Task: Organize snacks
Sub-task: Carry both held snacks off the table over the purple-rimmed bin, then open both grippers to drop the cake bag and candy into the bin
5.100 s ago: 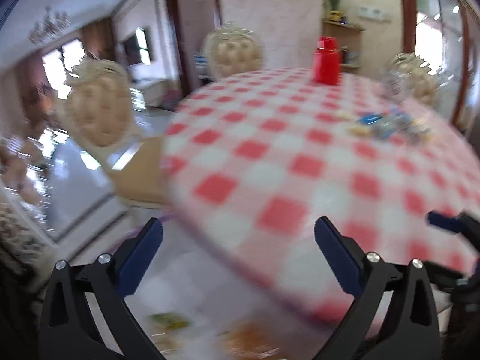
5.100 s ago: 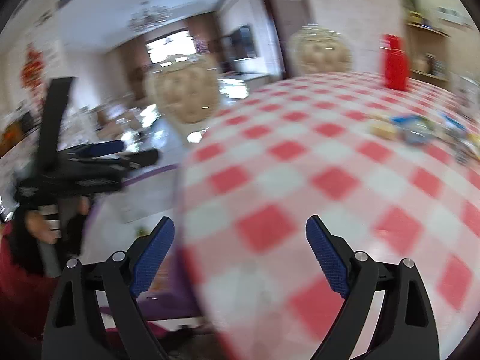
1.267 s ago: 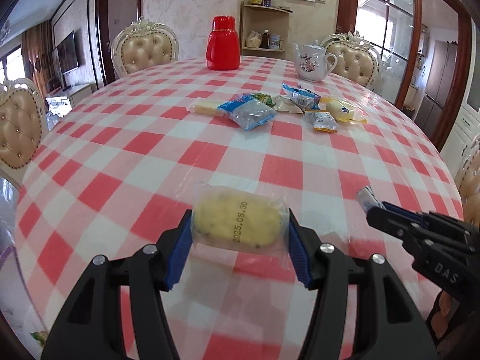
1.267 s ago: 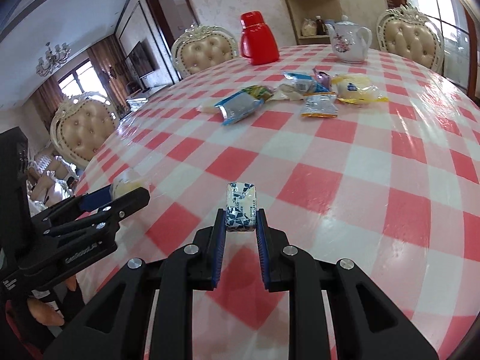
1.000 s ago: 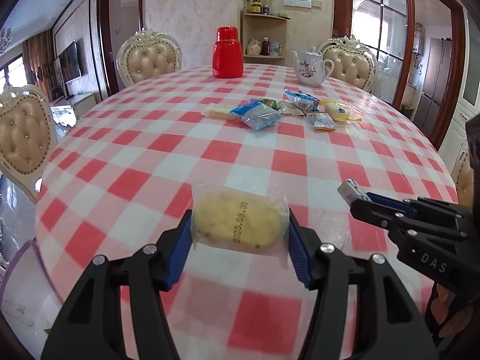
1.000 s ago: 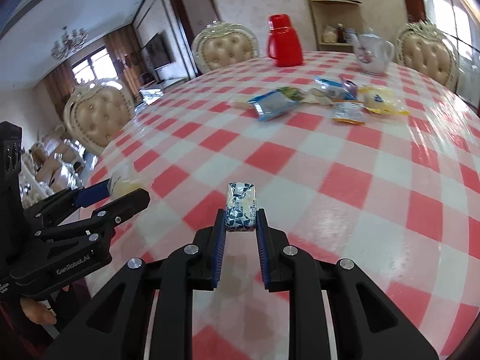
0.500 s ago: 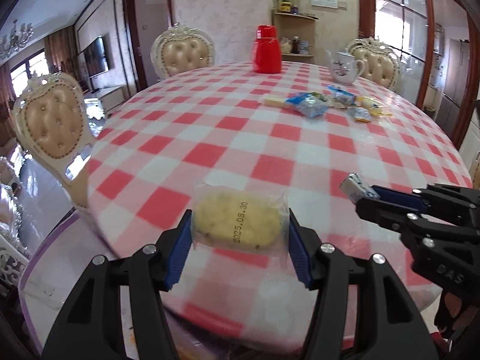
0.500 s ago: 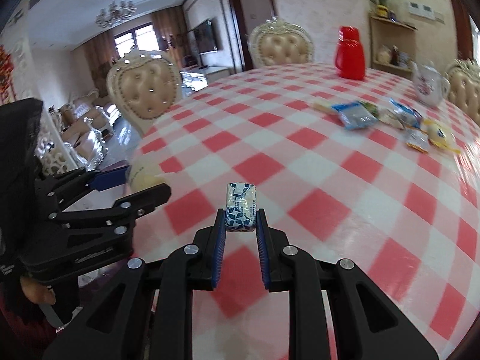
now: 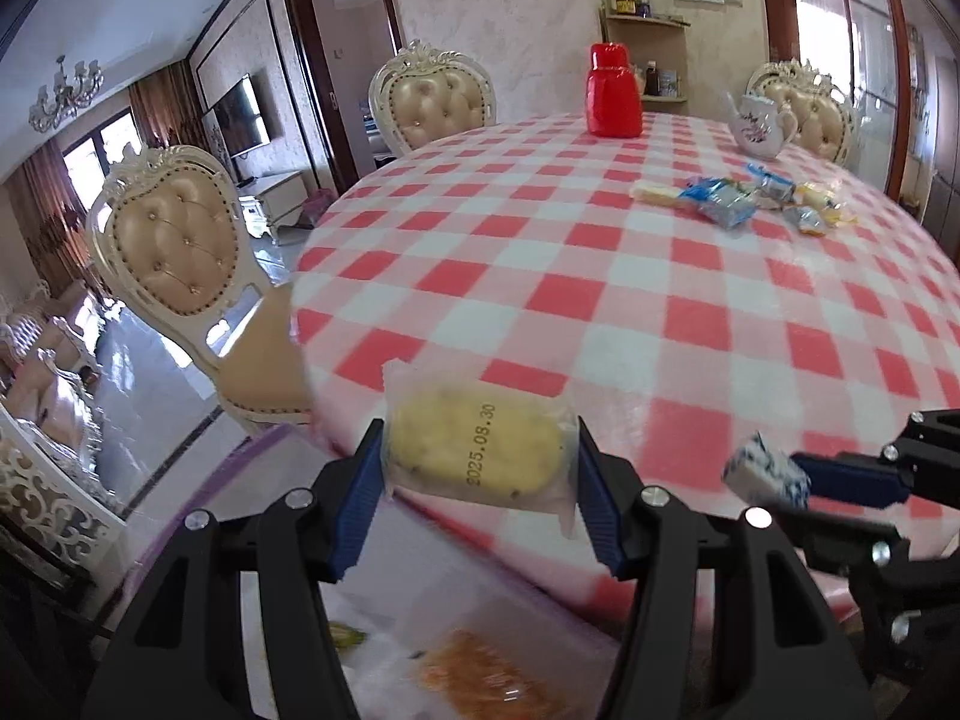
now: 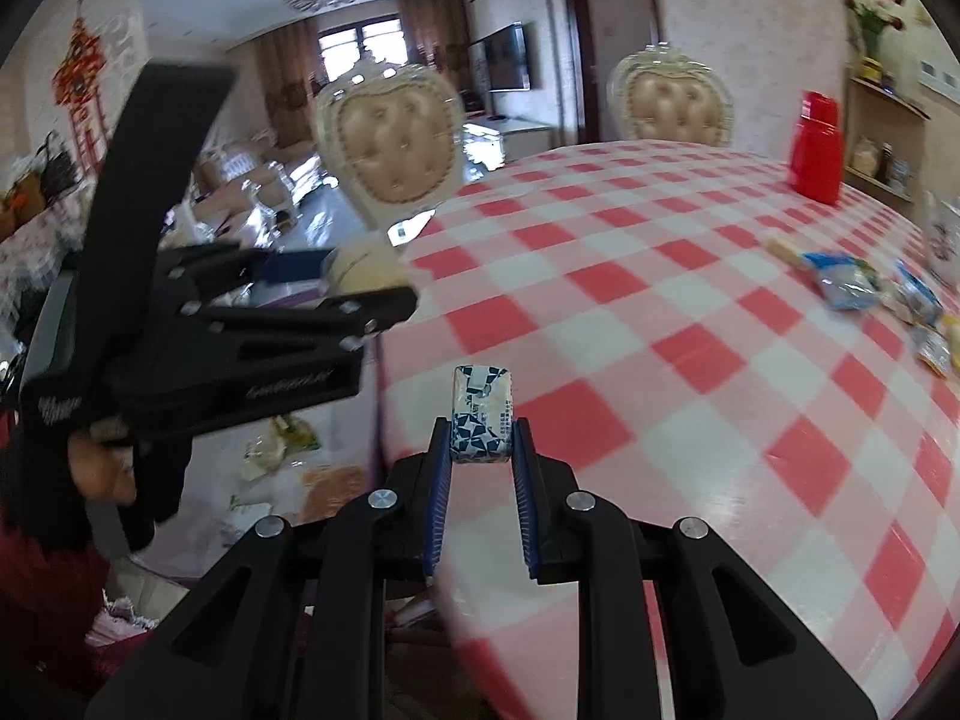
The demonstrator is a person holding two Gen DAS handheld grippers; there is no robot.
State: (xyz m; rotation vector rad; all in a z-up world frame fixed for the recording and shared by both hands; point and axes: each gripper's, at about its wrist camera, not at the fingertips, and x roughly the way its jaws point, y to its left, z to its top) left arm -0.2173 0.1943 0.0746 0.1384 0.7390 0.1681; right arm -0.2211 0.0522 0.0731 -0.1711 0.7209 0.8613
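At the left, the left gripper (image 9: 479, 468) is clamped on a yellow cake (image 9: 477, 456) in a clear wrapper stamped with a date, held in the air over the near edge of the round table (image 9: 630, 276) with its red and white checked cloth. To the right, the right gripper (image 10: 480, 450) pinches a small blue and white packet (image 10: 482, 411) between narrow jaws, also just above the table's edge. Farther right, more snack packets (image 9: 720, 204) lie clustered near a white teapot (image 9: 757, 127), with a red flask (image 9: 613, 97) behind.
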